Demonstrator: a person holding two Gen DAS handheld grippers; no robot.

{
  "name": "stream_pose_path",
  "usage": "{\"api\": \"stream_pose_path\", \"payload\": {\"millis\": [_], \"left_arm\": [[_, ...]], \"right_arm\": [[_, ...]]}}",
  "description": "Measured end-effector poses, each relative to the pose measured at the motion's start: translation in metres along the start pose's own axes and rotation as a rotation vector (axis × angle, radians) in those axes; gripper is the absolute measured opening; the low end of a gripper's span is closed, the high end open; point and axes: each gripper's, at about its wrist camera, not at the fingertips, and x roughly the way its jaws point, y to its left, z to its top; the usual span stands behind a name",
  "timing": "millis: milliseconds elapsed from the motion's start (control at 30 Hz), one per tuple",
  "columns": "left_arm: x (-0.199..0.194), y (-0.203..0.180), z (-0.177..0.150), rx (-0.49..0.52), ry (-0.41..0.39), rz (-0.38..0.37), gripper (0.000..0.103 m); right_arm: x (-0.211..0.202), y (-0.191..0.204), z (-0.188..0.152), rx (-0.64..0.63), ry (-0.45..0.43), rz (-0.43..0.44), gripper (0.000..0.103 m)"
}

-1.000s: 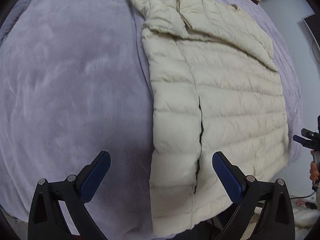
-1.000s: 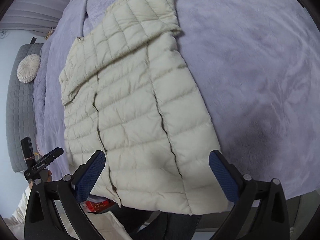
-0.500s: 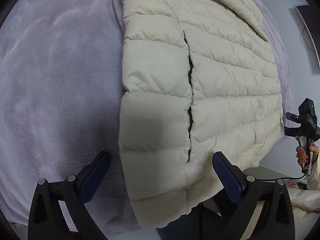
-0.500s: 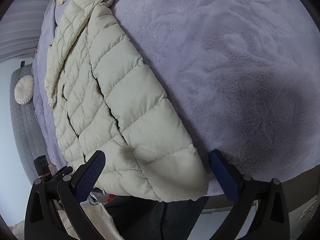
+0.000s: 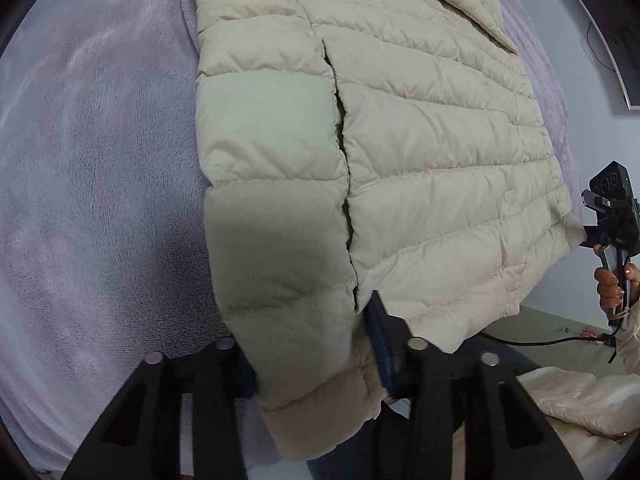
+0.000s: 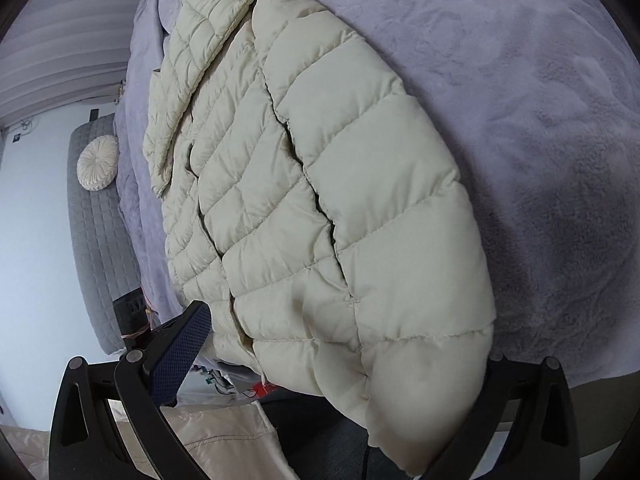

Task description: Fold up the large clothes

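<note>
In the left wrist view, the cream quilted puffer jacket lies flat on the lilac fleece bedspread, its hem hanging over the near edge of the bed, which leaves the bottom corners free to be taken from below. The left gripper has its black arms drawn in on the hem corner beside the front opening, the blue pads pinching the padded fabric, apparently so the bottom can be lifted. At the far right edge the other handheld tool sits at the opposite hem corner. In the right wrist view, the right gripper straddles the other hem corner; one blue pad shows beside the fabric, the other is hidden behind the bulging cloth, so I cannot tell whether it is clamped. A round pleated cushion rests against the grey quilted headboard.
</note>
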Motion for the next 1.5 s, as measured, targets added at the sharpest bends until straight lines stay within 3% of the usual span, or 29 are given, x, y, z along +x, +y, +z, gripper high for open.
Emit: {"api": "stream_pose_path", "payload": {"millis": [67,133,167,200,300,500,667,800,933,1133,1267,1333,1467,1500], "left_arm": [[-0.006,0.003,0.000,0.012,-0.006,-0.046,0.021],[-0.013,0.005,0.001,0.020,-0.010,-0.094,0.017],[-0.018,0.007,0.002,0.022,-0.013,-0.121,0.012],[-0.024,0.009,0.002,0.018,-0.017,-0.159,0.012],[-0.047,0.015,0.005,-0.009,-0.049,-0.279,0.009],[-0.098,0.014,0.030,-0.057,-0.157,-0.381,0.009],[-0.145,0.022,0.067,-0.140,-0.308,-0.428,0.009],[-0.171,0.031,0.115,-0.147,-0.400,-0.352,0.009],[-0.176,0.041,0.166,-0.169,-0.457,-0.303,0.009],[-0.138,0.069,0.229,-0.207,-0.414,-0.199,0.009],[-0.104,0.077,0.250,-0.229,-0.364,-0.094,0.010],[-0.098,0.076,0.254,-0.221,-0.372,-0.050,0.018],[-0.102,0.068,0.250,-0.193,-0.408,-0.006,0.021],[-0.106,0.066,0.247,-0.186,-0.418,-0.003,0.042]], "right_arm": [[-0.003,-0.001,-0.003,0.033,-0.033,0.016,0.100],[-0.006,-0.004,-0.006,0.072,-0.063,0.032,0.082],[-0.007,-0.006,-0.007,0.095,-0.071,0.031,0.043],[-0.007,-0.008,-0.008,0.115,-0.072,0.026,0.013],[-0.010,0.004,-0.012,0.086,-0.085,0.051,0.012],[-0.044,0.048,-0.005,0.011,-0.144,0.212,0.012],[-0.078,0.095,0.037,-0.067,-0.214,0.329,0.012],[-0.095,0.130,0.088,-0.119,-0.256,0.380,0.012],[-0.088,0.161,0.148,-0.160,-0.256,0.341,0.012],[-0.054,0.159,0.233,-0.120,-0.219,0.288,0.012],[-0.017,0.143,0.269,-0.080,-0.182,0.240,0.014],[-0.004,0.136,0.279,-0.057,-0.184,0.228,0.015],[0.008,0.130,0.291,-0.064,-0.184,0.239,0.016],[0.007,0.129,0.292,-0.068,-0.186,0.241,0.019]]}}
